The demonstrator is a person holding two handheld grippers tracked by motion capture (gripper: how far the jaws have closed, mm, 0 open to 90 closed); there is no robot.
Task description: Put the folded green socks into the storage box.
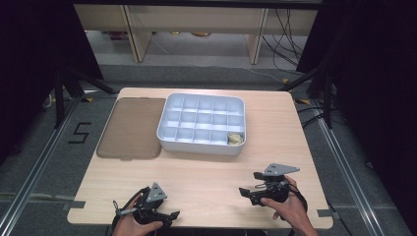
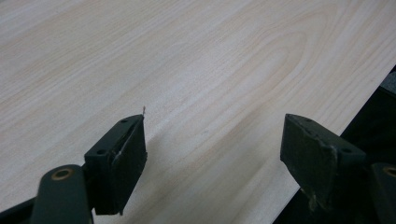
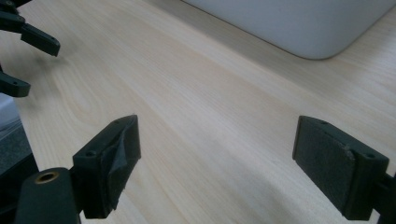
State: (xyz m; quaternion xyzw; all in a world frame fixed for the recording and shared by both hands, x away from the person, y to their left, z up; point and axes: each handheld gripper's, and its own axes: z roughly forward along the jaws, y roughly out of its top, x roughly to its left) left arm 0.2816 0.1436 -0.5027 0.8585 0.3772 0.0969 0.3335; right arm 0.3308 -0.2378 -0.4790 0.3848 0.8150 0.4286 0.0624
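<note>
Both the left tool [image 1: 172, 215] and right tool [image 1: 250, 184] gape wide, empty, nearer the person than the tray [image 1: 169, 132]; one yellowish item [image 1: 235, 138] sits in its corner compartment, other compartments apparently unfilled.

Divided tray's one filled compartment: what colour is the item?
Pale yellowish-beige item, best in the high view.

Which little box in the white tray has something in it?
The corner compartment nearest the right gripper: it holds a yellowish thing, while the white tray's other compartments look empty.
</note>
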